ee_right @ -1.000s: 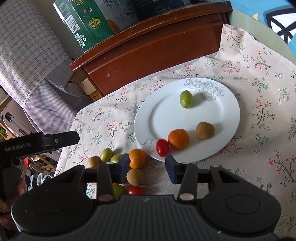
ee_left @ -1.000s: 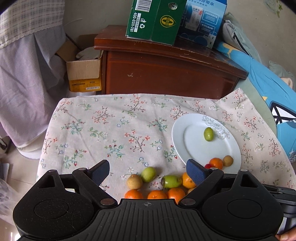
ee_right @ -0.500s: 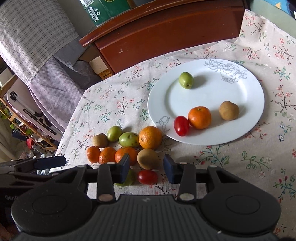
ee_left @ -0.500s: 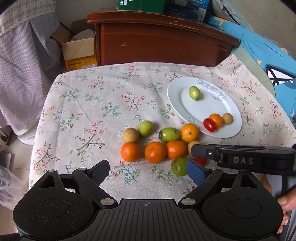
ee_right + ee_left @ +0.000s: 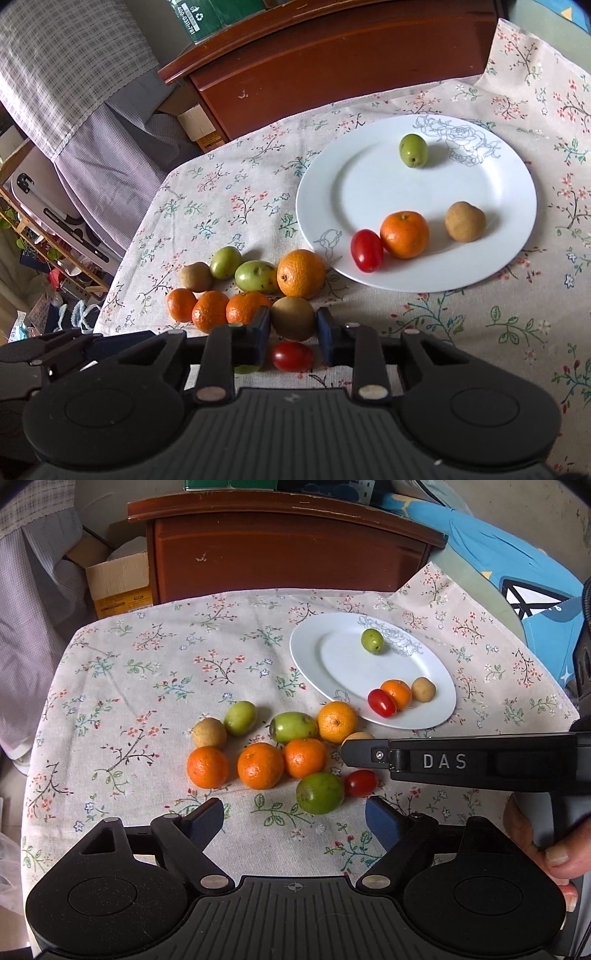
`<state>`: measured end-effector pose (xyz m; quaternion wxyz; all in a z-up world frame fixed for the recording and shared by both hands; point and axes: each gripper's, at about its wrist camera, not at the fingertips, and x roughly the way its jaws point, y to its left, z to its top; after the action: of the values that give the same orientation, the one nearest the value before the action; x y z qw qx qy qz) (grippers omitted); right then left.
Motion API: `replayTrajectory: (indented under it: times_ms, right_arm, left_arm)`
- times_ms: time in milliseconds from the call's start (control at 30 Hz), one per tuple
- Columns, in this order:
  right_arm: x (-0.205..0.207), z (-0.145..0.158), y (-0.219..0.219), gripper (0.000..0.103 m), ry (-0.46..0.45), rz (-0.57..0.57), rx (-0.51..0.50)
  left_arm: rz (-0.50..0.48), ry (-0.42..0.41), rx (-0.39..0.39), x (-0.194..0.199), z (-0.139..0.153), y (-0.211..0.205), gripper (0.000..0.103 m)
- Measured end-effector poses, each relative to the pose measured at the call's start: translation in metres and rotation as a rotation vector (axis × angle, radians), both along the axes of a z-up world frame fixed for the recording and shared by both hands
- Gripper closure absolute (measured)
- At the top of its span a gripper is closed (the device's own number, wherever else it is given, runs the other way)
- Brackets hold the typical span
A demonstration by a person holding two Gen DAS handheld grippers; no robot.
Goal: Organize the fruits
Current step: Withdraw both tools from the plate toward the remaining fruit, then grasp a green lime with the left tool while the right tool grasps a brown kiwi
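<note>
A white plate (image 5: 509, 258) (image 5: 332, 664) on the floral cloth holds a green fruit (image 5: 413, 150), a cherry tomato (image 5: 366, 250), a small orange (image 5: 404, 234) and a brown fruit (image 5: 464, 220). A cluster of oranges, green and brown fruits lies left of the plate (image 5: 258, 764). My right gripper (image 5: 292, 330) straddles a brown fruit (image 5: 293, 317); its pads sit close beside it, contact unclear. A cherry tomato (image 5: 291, 356) lies just below it. My left gripper (image 5: 295, 821) is open and empty, just short of a green fruit (image 5: 319, 793).
A wooden cabinet (image 5: 288, 550) stands behind the table with boxes on top. A cardboard box (image 5: 118, 579) and checked fabric (image 5: 74, 74) are at the left. Blue bedding (image 5: 517, 565) lies at the right. The table edge runs close at the left.
Both grippers have moved down and closer to the fruit cluster. My right gripper's fingers have narrowed and come to either side of the brown fruit. The left gripper stays open.
</note>
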<state>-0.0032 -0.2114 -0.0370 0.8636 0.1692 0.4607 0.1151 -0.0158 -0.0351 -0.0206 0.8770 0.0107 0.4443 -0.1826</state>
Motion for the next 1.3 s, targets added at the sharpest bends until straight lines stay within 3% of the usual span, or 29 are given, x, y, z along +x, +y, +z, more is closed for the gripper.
replayTrajectory:
  times_ms: [67, 167, 400, 700, 833, 1300]
  right_arm:
    - [-0.004, 0.008, -0.004, 0.076, -0.016, -0.012, -0.011]
    - [-0.009, 0.018, -0.011, 0.076, -0.029, -0.04, -0.01]
    - [-0.025, 0.024, -0.023, 0.076, -0.016, -0.116, 0.03]
    - [-0.025, 0.022, -0.02, 0.076, -0.002, -0.114, 0.024]
    - [-0.024, 0.02, -0.019, 0.076, 0.007, -0.114, 0.026]
    - [-0.021, 0.02, -0.017, 0.076, 0.01, -0.109, 0.03]
  left_arm:
    - [0.003, 0.014, -0.022, 0.002, -0.003, 0.0, 0.038]
    - [0.026, 0.043, -0.051, 0.004, -0.007, 0.0, 0.051]
    - [0.049, 0.018, -0.026, 0.006, -0.01, -0.01, 0.051]
    - [0.046, 0.0, 0.001, 0.01, -0.016, -0.022, 0.052]
    - [0.032, -0.015, -0.009, 0.009, -0.016, -0.023, 0.073]
    - [0.067, -0.069, -0.036, 0.003, 0.003, -0.01, 0.073]
